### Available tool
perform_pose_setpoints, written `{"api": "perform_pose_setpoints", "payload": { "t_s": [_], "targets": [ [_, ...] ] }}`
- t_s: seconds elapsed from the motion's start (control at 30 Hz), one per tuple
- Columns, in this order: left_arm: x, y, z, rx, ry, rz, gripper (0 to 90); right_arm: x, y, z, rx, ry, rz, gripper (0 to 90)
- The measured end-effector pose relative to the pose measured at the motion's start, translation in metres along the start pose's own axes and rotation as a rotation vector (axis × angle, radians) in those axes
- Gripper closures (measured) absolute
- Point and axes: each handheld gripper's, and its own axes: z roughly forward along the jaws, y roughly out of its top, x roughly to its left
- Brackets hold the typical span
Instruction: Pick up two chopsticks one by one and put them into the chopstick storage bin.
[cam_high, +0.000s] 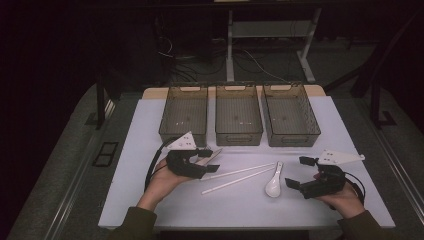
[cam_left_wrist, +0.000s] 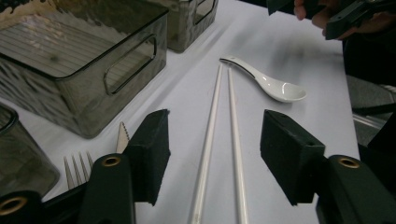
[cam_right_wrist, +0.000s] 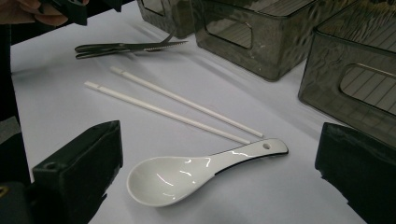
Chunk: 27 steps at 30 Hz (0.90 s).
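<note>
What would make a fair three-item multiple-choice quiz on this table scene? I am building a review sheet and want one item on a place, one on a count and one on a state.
1. Where does the white spoon lie?
A. inside the middle bin
B. on the table sheet, before the right gripper
C. across the fork

2. How many dark see-through bins stand in the row?
A. two
B. three
C. five

3. How do the left gripper and the chopsticks stand?
A. jaws apart, the chopsticks lying on the sheet between them, untouched
B. jaws clamped on the chopsticks, lifted
C. jaws shut on the spoon

Key:
1 B, since the right gripper view shows the spoon on the sheet between its jaws.
2 B, since the high view shows three bins side by side.
3 A, since the left gripper view shows gaps beside both sticks.
</note>
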Motion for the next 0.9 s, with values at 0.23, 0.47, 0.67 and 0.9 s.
{"api": "perform_pose_setpoints", "payload": {
  "t_s": [0.23,0.47,0.67,0.9],
  "targets": [
    [0.003,0.008,0.015,0.041,-0.013,0.025,50.4,-0.001,0.000,0.000,-0.001,-0.005,-0.005,0.6],
    [0.007,0.012,0.031,0.134,-0.036,0.028,58.0,-0.001,-0.001,0.000,0.004,-0.007,-0.002,0.6],
    [0.008,0.013,0.043,0.204,-0.035,0.048,62.5,-0.001,-0.001,0.000,0.006,-0.006,0.004,0.6],
    [0.008,0.013,0.059,0.331,-0.045,0.066,69.1,-0.002,-0.001,0.000,0.004,-0.009,0.004,0.6]
  ]
}}
